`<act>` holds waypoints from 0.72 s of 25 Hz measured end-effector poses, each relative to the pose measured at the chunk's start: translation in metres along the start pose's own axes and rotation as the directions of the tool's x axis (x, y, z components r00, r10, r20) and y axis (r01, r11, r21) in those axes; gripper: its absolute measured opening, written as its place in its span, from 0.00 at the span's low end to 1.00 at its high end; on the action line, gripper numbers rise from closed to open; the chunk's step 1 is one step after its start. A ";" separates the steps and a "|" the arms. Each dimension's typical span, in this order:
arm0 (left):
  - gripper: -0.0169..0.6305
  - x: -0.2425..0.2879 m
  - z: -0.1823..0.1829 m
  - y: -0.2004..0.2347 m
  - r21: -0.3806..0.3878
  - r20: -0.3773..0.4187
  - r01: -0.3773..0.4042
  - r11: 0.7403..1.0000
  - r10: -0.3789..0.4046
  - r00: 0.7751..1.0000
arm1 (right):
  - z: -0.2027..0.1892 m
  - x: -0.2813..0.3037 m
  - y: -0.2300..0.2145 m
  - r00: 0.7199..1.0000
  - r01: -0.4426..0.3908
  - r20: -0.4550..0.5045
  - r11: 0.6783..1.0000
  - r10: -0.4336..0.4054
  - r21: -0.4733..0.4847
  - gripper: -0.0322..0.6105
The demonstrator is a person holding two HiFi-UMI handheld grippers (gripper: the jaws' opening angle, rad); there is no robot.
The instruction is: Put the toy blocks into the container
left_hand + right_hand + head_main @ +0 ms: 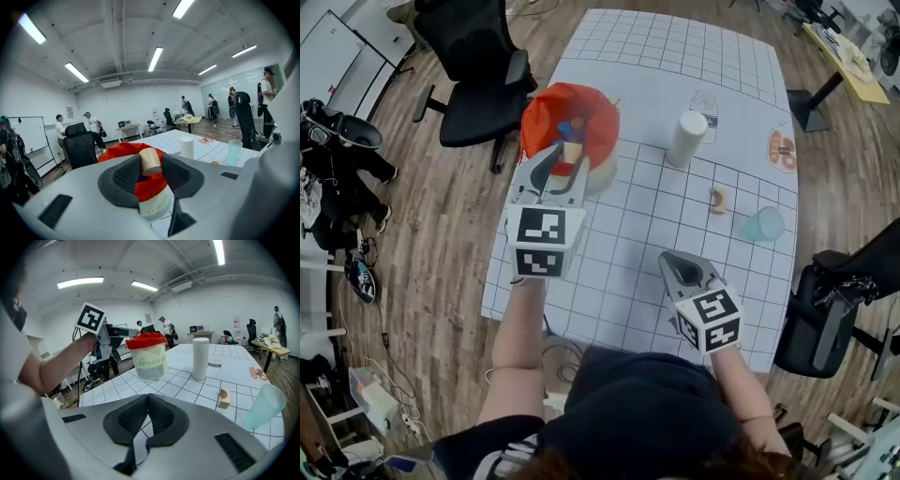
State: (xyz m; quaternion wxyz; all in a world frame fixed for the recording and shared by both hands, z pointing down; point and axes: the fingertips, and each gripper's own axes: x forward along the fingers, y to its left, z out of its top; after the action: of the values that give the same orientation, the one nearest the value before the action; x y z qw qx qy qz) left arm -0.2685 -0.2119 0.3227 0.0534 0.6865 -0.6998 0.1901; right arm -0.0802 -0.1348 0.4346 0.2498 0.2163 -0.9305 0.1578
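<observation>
My left gripper [565, 161] [150, 172] is shut on a pale wooden cylinder block [572, 152] [151, 161], which it holds just over the mouth of the red-rimmed container [598, 131] [123, 152] [146, 356]. Coloured blocks lie inside the container. A small wooden arch block [719, 199] [224, 398] lies on the gridded table to the right. My right gripper [673, 266] [147, 416] hovers over the table's near part, shut with nothing between its pads.
A white cylinder [687, 138] [200, 358] stands behind the arch block, and a teal cup [762, 225] [265, 406] sits near the table's right edge. Office chairs [478, 66] flank the table [628, 272]. People stand in the background of the left gripper view.
</observation>
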 end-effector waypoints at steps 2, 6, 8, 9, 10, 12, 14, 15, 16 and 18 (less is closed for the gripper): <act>0.27 0.007 -0.001 0.004 0.005 -0.004 0.000 1.000 0.001 1.000 | -0.003 -0.001 -0.003 1.000 0.017 -0.005 1.000 -0.017 0.013 0.07; 0.28 0.017 -0.006 0.006 0.002 -0.009 -0.001 1.000 0.001 1.000 | -0.009 -0.003 -0.008 0.999 0.043 -0.010 0.998 -0.042 0.036 0.07; 0.35 0.019 -0.006 0.005 -0.001 0.002 -0.006 1.000 0.006 1.000 | -0.011 -0.003 -0.010 0.999 0.049 -0.011 0.998 -0.049 0.042 0.07; 0.35 0.019 -0.005 0.005 -0.006 0.006 -0.007 1.000 0.007 1.000 | -0.012 -0.004 -0.010 0.999 0.051 -0.011 0.998 -0.050 0.045 0.07; 0.35 0.018 -0.005 0.005 -0.012 0.009 -0.005 1.000 0.006 1.000 | -0.012 -0.005 -0.011 0.999 0.052 -0.011 0.998 -0.052 0.046 0.07; 0.34 0.015 -0.002 0.003 -0.020 0.019 -0.003 1.000 0.004 1.000 | -0.012 -0.007 -0.011 0.999 0.054 -0.008 0.997 -0.054 0.046 0.07; 0.32 0.010 0.001 0.001 -0.027 0.038 -0.006 1.000 0.007 0.999 | -0.011 -0.009 -0.012 0.998 0.055 -0.003 0.997 -0.055 0.046 0.07; 0.31 0.007 0.002 -0.001 -0.036 0.050 -0.006 0.999 0.008 0.999 | -0.011 -0.010 -0.013 0.998 0.056 0.000 0.997 -0.057 0.046 0.07; 0.30 0.003 0.002 -0.003 -0.051 0.059 -0.002 0.999 0.005 0.998 | -0.010 -0.011 -0.014 0.998 0.058 0.002 0.997 -0.059 0.045 0.07; 0.28 -0.003 0.003 -0.012 -0.093 0.071 0.027 0.995 -0.020 0.997 | -0.010 -0.014 -0.016 0.998 0.064 0.007 0.997 -0.065 0.045 0.07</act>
State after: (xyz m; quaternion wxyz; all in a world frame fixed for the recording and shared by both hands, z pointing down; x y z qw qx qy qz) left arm -0.2562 -0.2097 0.3213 0.0632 0.6977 -0.7013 0.1320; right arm -0.0577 -0.1400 0.4383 0.2462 0.2523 -0.9203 0.1695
